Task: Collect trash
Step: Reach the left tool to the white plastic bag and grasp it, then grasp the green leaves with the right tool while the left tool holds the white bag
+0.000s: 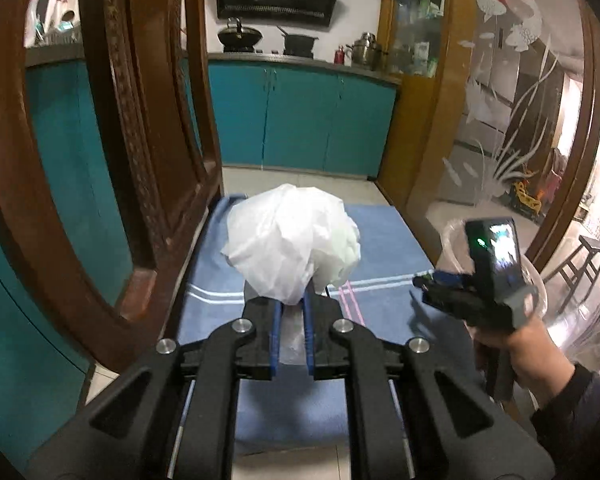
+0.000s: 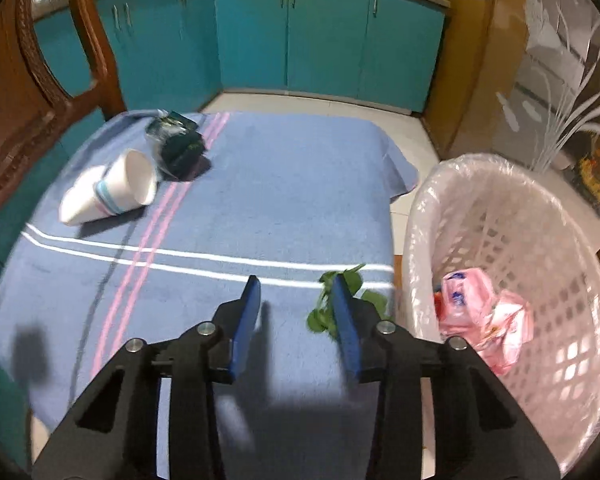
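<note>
step: carrying crumpled white bag [image 1: 290,240] toward basket [image 2: 512,184] | left gripper [image 1: 291,308] jaws clamped on bag above blue-clothed counter [image 2: 260,184] | right gripper [image 2: 296,300] jaws wide, empty, beside leaves [image 2: 352,280] | next: likely swing right, release over basket

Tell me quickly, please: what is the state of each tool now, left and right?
Left tool: closed on the crumpled white paper.
Right tool: open, holding nothing, above the blue cloth; green leaves lie by its right finger.

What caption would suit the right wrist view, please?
Open right gripper above blue cloth, green leaves beside lined white basket.
</note>
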The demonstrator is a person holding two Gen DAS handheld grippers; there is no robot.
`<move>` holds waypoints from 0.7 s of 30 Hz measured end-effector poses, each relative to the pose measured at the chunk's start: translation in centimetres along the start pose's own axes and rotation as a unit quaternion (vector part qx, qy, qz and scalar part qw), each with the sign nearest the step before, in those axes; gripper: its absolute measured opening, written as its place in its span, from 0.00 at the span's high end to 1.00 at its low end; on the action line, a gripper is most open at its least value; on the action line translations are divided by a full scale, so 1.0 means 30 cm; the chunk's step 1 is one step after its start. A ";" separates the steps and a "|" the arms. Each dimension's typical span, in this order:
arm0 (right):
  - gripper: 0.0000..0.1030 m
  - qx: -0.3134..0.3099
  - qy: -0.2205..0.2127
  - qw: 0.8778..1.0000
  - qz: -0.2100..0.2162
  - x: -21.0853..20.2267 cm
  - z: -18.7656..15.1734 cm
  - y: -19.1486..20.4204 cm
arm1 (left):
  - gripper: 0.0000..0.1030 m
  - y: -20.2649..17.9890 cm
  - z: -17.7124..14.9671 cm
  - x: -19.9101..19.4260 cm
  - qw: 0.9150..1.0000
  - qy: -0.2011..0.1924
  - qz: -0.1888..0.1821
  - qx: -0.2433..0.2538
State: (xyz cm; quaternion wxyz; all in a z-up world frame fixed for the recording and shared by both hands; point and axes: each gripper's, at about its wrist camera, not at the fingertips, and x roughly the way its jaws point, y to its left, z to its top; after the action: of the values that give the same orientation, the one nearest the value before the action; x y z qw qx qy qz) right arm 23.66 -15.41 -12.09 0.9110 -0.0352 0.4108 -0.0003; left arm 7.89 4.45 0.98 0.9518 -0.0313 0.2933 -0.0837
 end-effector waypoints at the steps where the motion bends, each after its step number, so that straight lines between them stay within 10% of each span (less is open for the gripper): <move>1: 0.64 0.000 0.002 1.000 -0.008 0.009 0.005 0.001 | 0.90 -0.006 -0.002 0.006 1.000 0.001 -0.001 0.003; 10: 0.74 -0.038 0.012 0.999 -0.021 0.019 -0.004 0.092 | 0.89 0.015 0.013 0.033 1.000 0.006 -0.012 -0.003; 18: 0.75 0.053 0.035 0.998 -0.015 0.062 0.004 0.006 | 0.89 0.010 0.004 0.054 1.000 0.019 -0.016 -0.001; 21: 0.97 0.080 0.038 0.996 0.008 0.062 0.005 -0.028 | 0.89 0.010 0.003 0.056 1.000 0.019 -0.016 0.000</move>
State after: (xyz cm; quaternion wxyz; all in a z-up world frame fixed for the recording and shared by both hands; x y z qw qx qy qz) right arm 25.01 -16.28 -13.33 0.8948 0.0405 0.4437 -0.0273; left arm 9.34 4.44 0.10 0.9446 -0.0344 0.3110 -0.0991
